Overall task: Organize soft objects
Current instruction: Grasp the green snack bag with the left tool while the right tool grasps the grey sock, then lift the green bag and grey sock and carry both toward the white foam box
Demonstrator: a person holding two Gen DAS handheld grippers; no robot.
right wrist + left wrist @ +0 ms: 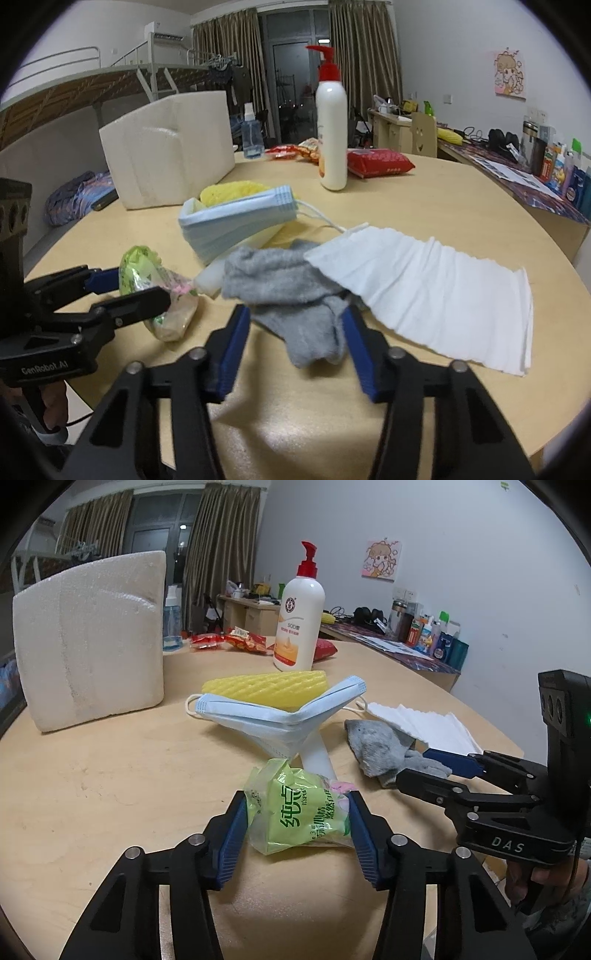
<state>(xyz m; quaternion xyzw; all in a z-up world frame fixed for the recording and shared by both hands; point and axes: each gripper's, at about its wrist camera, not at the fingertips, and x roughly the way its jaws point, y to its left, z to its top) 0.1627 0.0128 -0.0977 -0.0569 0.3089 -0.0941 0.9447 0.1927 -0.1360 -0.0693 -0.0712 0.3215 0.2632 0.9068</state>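
A green tissue pack (299,812) lies on the round wooden table (110,794), and my left gripper (297,801) has its blue pads pressed on both of the pack's sides. From the right wrist view that gripper (138,290) shows at the left with the pack (140,266) in it. A grey sock (280,273) lies crumpled in front of my right gripper (295,317), whose pads touch its lower part on either side. A corner of a white paper towel (436,295) covers the sock's right end. Behind them sit a stack of blue face masks (280,720) and a yellow foam net (269,686).
A white foam block (88,642) stands at the back left. A pump lotion bottle (299,624), red snack packs (380,162) and a blue spray bottle (171,624) are at the far side. A white tube (317,760) lies under the masks. A hand (546,878) holds the right gripper.
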